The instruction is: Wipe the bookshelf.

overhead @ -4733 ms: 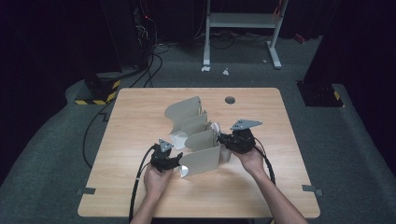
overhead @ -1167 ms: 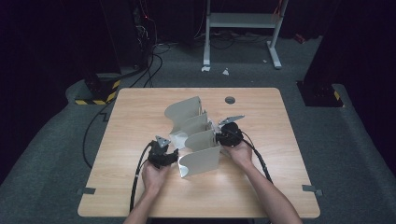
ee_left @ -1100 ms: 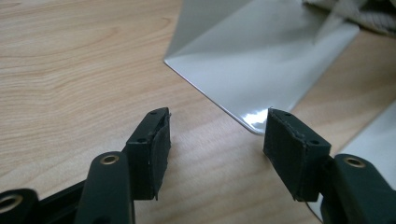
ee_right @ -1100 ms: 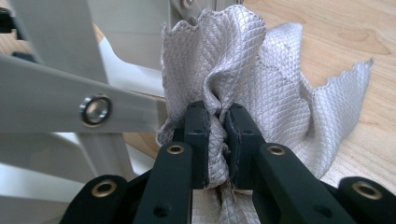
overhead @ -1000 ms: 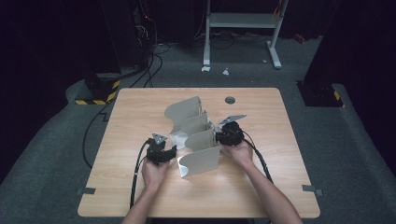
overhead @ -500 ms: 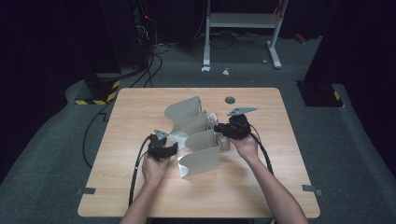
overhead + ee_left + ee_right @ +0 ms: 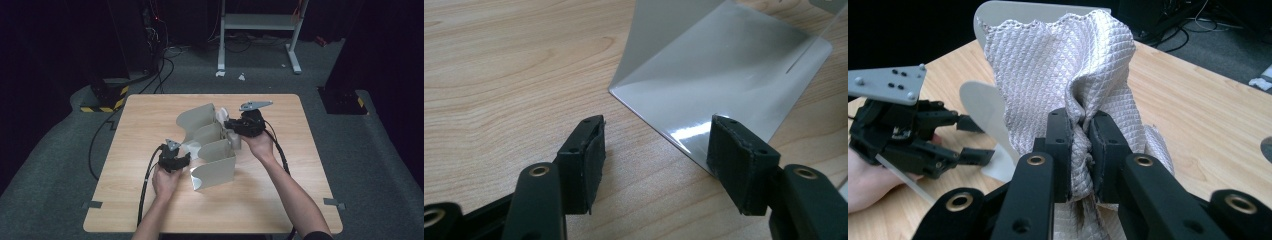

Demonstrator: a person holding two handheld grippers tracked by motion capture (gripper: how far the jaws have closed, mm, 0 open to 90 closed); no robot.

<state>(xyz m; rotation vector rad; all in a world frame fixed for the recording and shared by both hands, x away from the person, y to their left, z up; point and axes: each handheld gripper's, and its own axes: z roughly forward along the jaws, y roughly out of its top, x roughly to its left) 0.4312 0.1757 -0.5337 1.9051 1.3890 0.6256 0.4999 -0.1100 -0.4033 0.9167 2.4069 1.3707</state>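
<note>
Right gripper [image 7: 1079, 145]: clamped on quilted cloth [image 7: 1058, 75], lower end cut off | Left gripper [image 7: 656, 150]: jaws apart over grey divider [image 7: 724, 75] corner | worktop [image 7: 150, 115].

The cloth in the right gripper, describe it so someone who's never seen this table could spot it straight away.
On the wooden table stands a row of beige curved plastic sheets. At its right side, the right gripper is shut on a bunched cloth. It is the one soft thing there: silvery white, with a fine diamond-quilted weave.
</note>
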